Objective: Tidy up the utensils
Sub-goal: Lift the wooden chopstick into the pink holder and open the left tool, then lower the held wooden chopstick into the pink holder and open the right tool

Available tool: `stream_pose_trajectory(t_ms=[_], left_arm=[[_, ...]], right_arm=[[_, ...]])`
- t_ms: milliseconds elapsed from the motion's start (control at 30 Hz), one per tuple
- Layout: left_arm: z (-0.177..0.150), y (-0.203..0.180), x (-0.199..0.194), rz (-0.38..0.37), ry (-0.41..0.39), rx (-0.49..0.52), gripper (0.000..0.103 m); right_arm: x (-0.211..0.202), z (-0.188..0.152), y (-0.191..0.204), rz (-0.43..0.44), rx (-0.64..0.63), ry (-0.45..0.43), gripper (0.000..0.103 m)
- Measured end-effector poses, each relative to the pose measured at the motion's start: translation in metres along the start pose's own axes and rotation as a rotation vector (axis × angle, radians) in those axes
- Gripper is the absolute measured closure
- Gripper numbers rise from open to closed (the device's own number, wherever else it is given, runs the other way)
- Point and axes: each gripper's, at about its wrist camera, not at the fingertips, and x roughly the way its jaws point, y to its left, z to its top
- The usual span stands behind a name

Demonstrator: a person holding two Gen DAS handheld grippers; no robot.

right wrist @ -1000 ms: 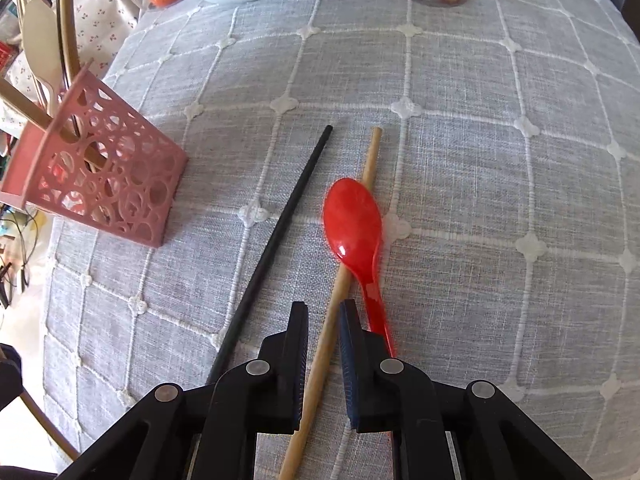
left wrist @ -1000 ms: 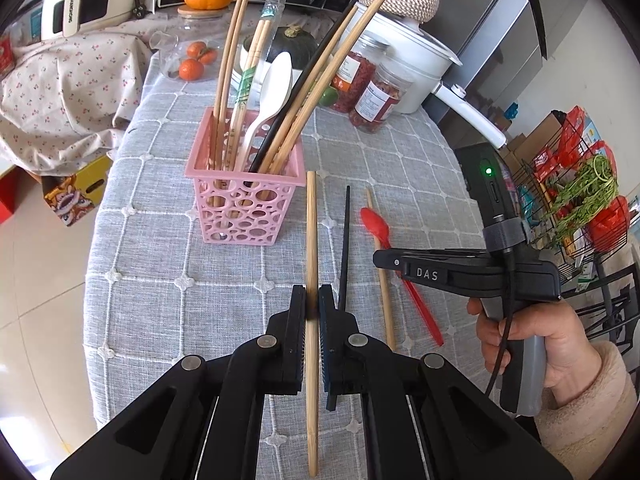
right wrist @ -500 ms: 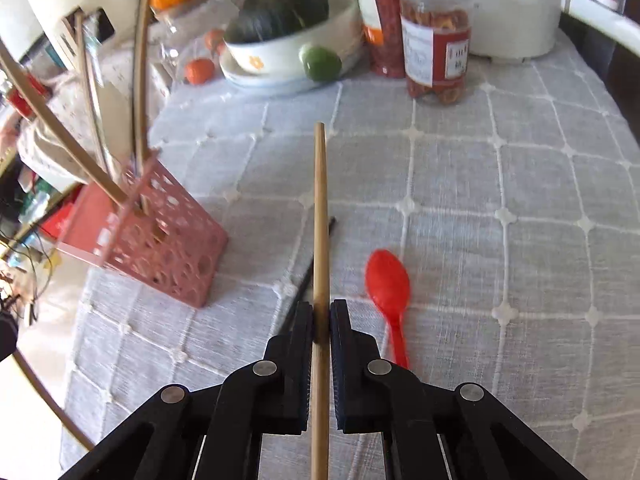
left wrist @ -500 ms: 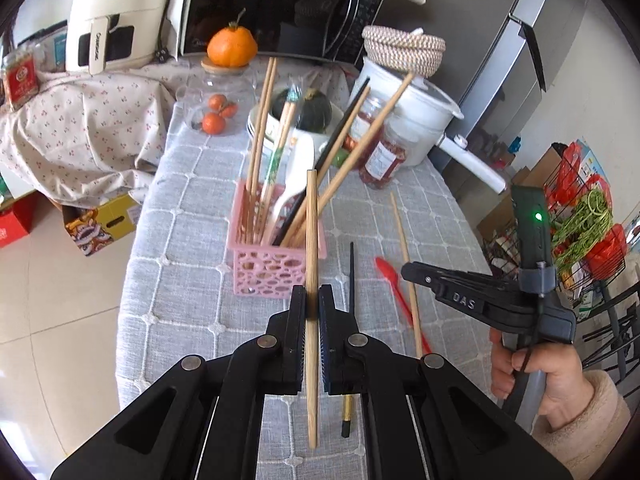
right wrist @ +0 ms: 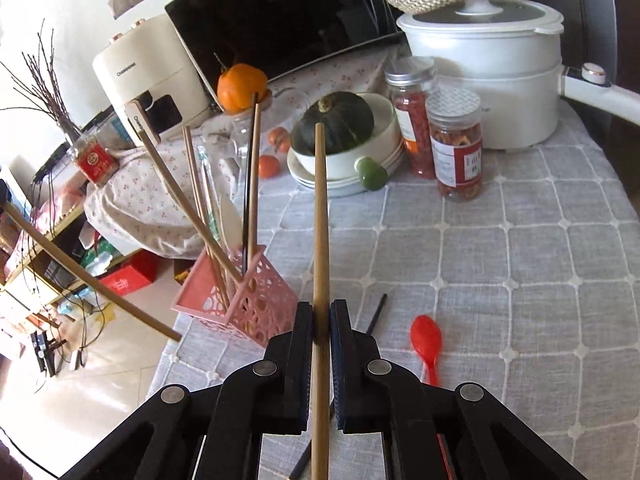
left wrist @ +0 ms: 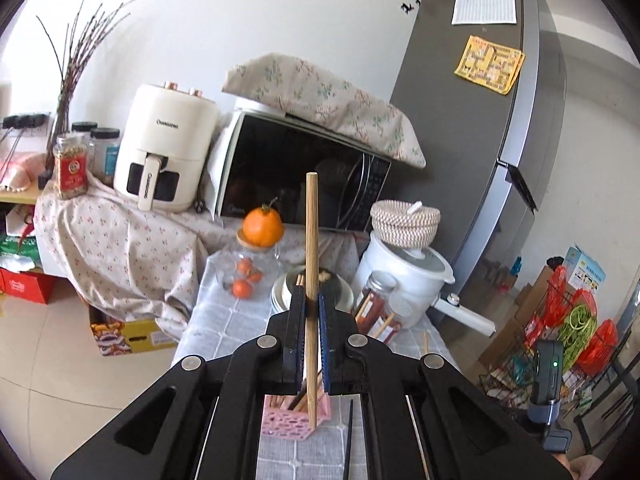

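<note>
While both grippers clamp wooden chopsticks, the left gripper (left wrist: 311, 305) and right gripper (right wrist: 321, 314) hang over open tablecloth (right wrist: 520, 264). The pink basket (right wrist: 256, 304) sits near the table's left edge (black chopstick (right wrist: 376, 312) half hidden).

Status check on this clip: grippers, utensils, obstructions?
Left hand-held gripper and right hand-held gripper each shut on a wooden chopstick. Black chopstick, red spoon on table. Pink basket unobstructed.

Both wrist views look along their fingers over the table (right wrist: 520, 264), sharing the pink basket (left wrist: 288, 420) and microwave (left wrist: 296, 176).
</note>
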Motion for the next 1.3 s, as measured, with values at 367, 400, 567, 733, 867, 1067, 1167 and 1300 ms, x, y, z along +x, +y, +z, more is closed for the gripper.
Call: stream_pose_trajectory(t_ms=[367,400,567,733,867,1067,1167,1300], left_arm=[[-0.018,-0.010,0.058,0.039,0.031,0.060,0.097],[-0.022,-0.011,0.065,0.044,0.059,0.070,0.097],[-0.036,-0.008,0.096,0.030,0.162,0.067,0.097],[-0.045,-0.002,0.116,0.008,0.242,0.038,0.093],[-0.042,0.004,0.111,0.036,0.263,0.009,0.052],[-0.038,0.016,0.086,0.132,0.354,0.025,0.049],[-0.043,0.030,0.073,0.176,0.408,0.021,0.047],[-0.048,0.053,0.064,0.194,0.471,-0.012,0.045]], right_arm=[[-0.003,0.000,-0.002,-0.001,0.008,-0.027,0.096],[-0.004,0.000,-0.002,-0.002,0.006,-0.031,0.096],[-0.009,0.000,0.001,0.000,0.009,-0.069,0.096],[-0.021,0.001,0.010,0.013,0.010,-0.135,0.096],[-0.037,0.002,0.024,0.021,0.009,-0.203,0.096],[-0.059,0.007,0.060,0.026,-0.046,-0.333,0.096],[-0.059,0.010,0.084,0.041,-0.066,-0.387,0.096],[-0.045,0.016,0.118,0.036,-0.108,-0.442,0.096]])
